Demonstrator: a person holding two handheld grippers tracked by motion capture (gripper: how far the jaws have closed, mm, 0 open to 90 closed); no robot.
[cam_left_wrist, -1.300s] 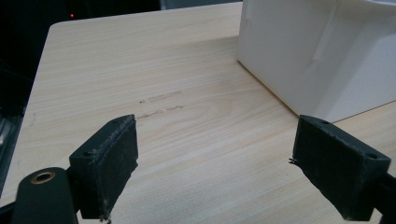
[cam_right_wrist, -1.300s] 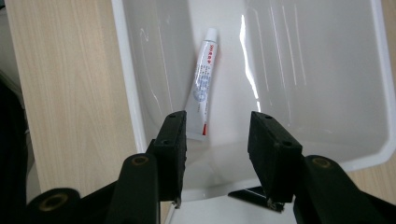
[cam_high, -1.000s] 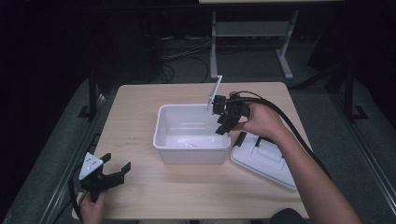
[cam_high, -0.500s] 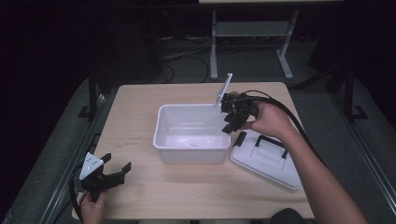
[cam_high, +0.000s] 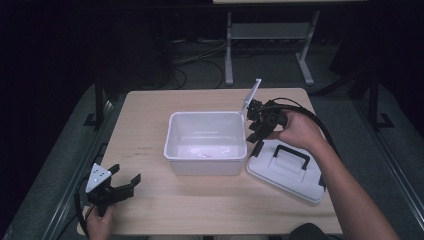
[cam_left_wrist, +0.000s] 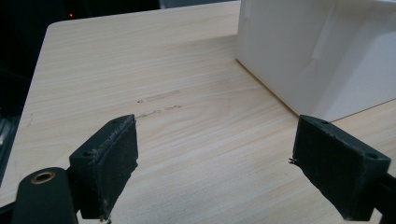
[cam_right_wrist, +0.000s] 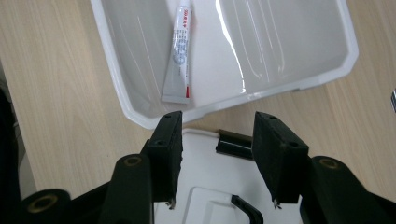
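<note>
A white plastic bin (cam_high: 205, 143) stands in the middle of the wooden table (cam_high: 150, 115). A white tube (cam_right_wrist: 179, 55) with red print lies flat on its bottom. To the bin's right rests its white lid (cam_high: 287, 170) with a black handle (cam_high: 291, 152). My right gripper (cam_high: 256, 134) hovers over the lid's near-bin edge, jaws open and empty; in the right gripper view (cam_right_wrist: 218, 158) it looks down on the lid (cam_right_wrist: 205, 186) and the bin (cam_right_wrist: 289, 56). My left gripper (cam_high: 122, 182) rests open at the table's front left corner, empty, the bin's wall (cam_left_wrist: 317, 51) ahead of it.
A metal stand (cam_high: 270, 35) and cables lie on the dark floor beyond the table. Bare tabletop spreads left of the bin and along the front edge. A cable (cam_high: 320, 125) trails from the right gripper over the person's forearm.
The right gripper has moved from above the bin's right rim rightward and down to the lid's edge. The left gripper has stayed put.
</note>
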